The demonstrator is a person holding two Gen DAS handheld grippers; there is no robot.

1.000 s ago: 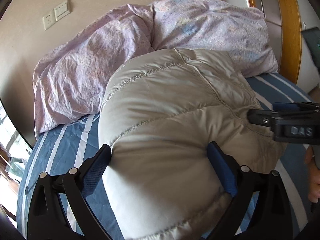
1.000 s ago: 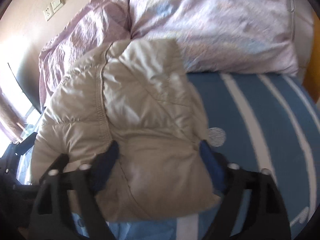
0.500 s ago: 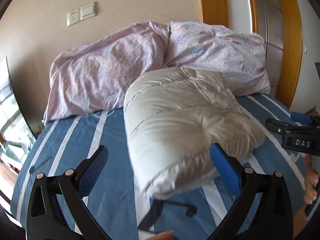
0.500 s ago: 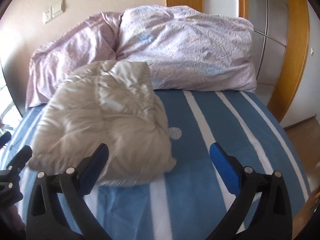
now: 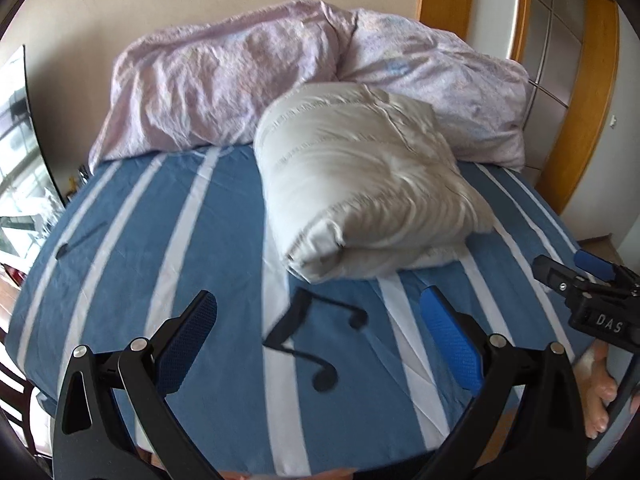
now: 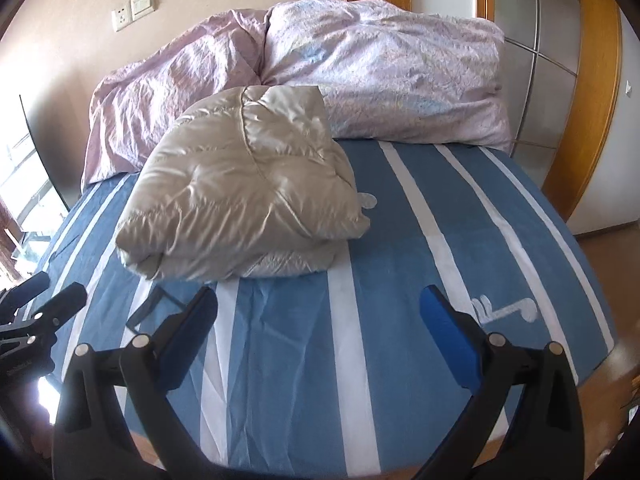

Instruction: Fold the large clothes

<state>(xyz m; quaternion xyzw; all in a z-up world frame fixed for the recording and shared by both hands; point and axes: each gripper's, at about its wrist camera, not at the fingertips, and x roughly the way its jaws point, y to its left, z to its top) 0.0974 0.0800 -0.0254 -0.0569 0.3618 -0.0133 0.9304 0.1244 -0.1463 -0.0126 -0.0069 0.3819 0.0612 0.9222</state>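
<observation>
With both sets of jaws spread and empty, I judge the folded jacket (image 6: 240, 184), lying on the bed (image 6: 400, 280) against the pillows (image 6: 380, 80), light, puffy, slippery, best pinched at its near folded edge.

The right gripper (image 6: 318, 318) hangs over the near edge of the bed (image 6: 400, 280), jaws wide apart with nothing between the blue pads (image 6: 450, 340). A folded beige jacket (image 6: 244, 192) lies on the blue-and-white striped sheet, toward the bed's left side, well apart from the gripper. Its far end touches the lilac pillows (image 6: 360, 80) heaped along the bed's far edge. The left gripper (image 6: 36, 316) shows at the left, over the bed's left edge. A white note print (image 6: 508, 310) sits near the right edge. A socket (image 6: 122, 18) is on the wall.
</observation>
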